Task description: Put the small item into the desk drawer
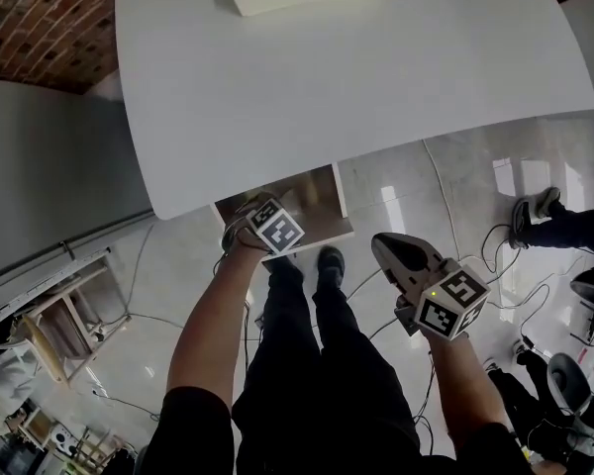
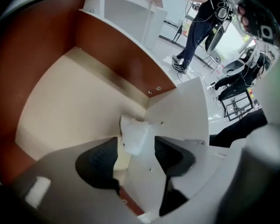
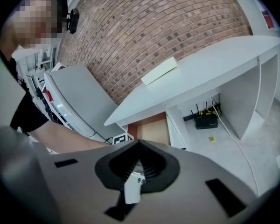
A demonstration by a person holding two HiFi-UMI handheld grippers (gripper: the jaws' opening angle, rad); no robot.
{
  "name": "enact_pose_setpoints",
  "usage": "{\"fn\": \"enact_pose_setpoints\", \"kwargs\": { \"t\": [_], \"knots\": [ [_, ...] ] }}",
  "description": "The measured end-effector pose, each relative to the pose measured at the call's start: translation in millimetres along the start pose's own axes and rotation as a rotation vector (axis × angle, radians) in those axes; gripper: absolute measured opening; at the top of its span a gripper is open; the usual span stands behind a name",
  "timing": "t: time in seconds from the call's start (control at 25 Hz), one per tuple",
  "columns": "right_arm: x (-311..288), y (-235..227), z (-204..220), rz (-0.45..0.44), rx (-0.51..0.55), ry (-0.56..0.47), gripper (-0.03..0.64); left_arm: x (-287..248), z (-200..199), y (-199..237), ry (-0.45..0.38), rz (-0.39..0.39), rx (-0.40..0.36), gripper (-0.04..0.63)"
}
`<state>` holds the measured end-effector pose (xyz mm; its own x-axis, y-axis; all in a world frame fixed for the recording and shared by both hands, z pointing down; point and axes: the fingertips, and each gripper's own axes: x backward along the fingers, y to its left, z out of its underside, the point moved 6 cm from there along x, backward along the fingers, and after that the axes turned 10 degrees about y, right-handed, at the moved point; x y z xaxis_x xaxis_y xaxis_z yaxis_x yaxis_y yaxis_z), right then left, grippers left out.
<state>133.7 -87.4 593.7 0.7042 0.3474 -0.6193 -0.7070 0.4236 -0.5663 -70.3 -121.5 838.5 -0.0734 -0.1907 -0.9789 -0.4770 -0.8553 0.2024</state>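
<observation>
Dark ribbed pads (image 2: 100,160) of my left hand-held gripper (image 2: 136,147) stand spread wide. Neither presses on the small item (image 2: 136,133), a white, crumpled-looking scrap in the gap just past the tips, at the centre of the left gripper view. Around it I see the beige floor and brown walls of the desk drawer (image 2: 70,101), so the item is inside, near a corner; whether it rests on the floor yet I cannot tell. I judge the drop done or all but done. What is left is to draw this gripper out and perhaps close the drawer under the white worktop (image 1: 356,77). My right hand-held gripper (image 1: 401,253), jaws pressed together and empty, hangs at the lower right of the head view.
</observation>
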Motion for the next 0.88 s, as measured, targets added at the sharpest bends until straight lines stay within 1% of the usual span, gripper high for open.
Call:
{"fn": "enact_pose_setpoints", "kwargs": {
  "t": [0.12,0.36,0.48,0.56,0.72,0.88],
  "knots": [
    [5,8,-8,-0.006,0.012,-0.022,0.012,25,4,0,-0.032,-0.011,0.038,0.238],
    [29,35,-21,-0.015,0.025,-0.066,0.011,92,17,-16,-0.178,-0.021,0.171,0.236],
    [44,49,-26,-0.017,0.037,-0.081,0.011,126,26,-28,-0.252,-0.005,0.246,0.236],
    [52,56,-28,-0.020,0.051,-0.090,0.012,151,27,-35,-0.312,-0.006,0.282,0.236],
    [66,66,-34,-0.029,0.069,-0.106,0.012,200,26,-50,-0.461,-0.056,0.328,0.235],
    [84,80,-36,-0.037,0.083,-0.117,0.012,247,28,-77,-0.607,-0.031,0.382,0.233]
  ]
}}
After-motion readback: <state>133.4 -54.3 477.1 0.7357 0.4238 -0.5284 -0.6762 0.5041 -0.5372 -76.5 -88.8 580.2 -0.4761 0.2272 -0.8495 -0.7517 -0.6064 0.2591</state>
